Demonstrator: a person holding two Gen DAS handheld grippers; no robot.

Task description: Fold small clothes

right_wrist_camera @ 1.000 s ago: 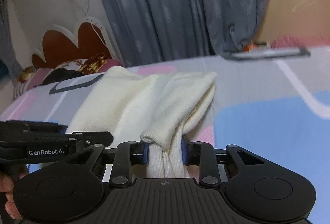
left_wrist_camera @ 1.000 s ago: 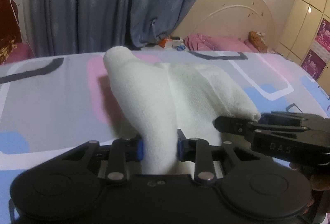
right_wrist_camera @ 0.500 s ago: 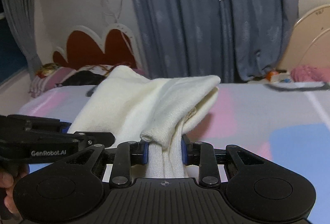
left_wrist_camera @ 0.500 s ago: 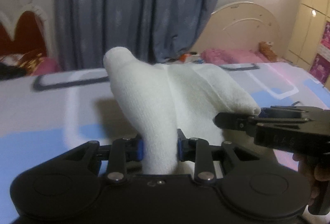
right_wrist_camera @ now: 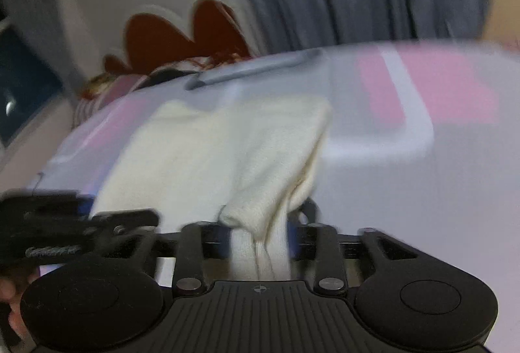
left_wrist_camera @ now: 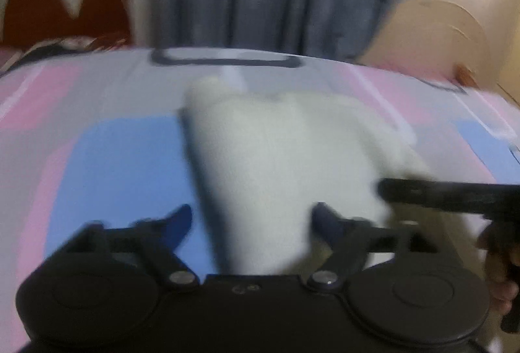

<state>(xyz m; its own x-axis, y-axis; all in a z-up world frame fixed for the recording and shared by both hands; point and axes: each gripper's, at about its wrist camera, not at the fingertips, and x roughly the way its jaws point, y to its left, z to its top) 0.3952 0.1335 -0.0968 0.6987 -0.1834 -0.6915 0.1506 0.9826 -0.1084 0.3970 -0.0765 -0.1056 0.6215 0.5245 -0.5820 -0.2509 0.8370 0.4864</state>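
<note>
- Left gripper (left_wrist_camera: 252, 221): jaws opening, blue pads stand clear on both sides of the cloth (left_wrist_camera: 276, 164). Cloth runs between them but nothing presses on it, so this side is released.
- Right gripper (right_wrist_camera: 258, 239): jaws opening too. In its own view the bunched end of the cloth fills the gap between the pads; blur hides whether they bear on it or have just let go. I read it as a loosening hold, not a firm one.
- Cloth: cream knit, folded into a thick band. It starts in both jaw gaps and runs ahead of both grippers onto the bed (left_wrist_camera: 107, 158). The far end lies flat on the sheet, straight ahead of the left gripper.
- Right gripper shows at the right edge of the left view, just beside the cloth's near corner, with the person's hand (left_wrist_camera: 500, 258) behind it.
- Both views are motion-blurred, so edges and layers of the fold are hard to read.
- Risk 1: uneven release. If the left side is free while the right side drags, any pull-back could skew the fold or tug one corner open.
- Risk 2: knit snagging on a pad as the jaws withdraw, lifting the top layer.
- Risk 3: the near end looks bunched, not flat, and may spring open once both sides are free.
- Judgement: fold looks about placed; a clean retreat is what's left.
</note>
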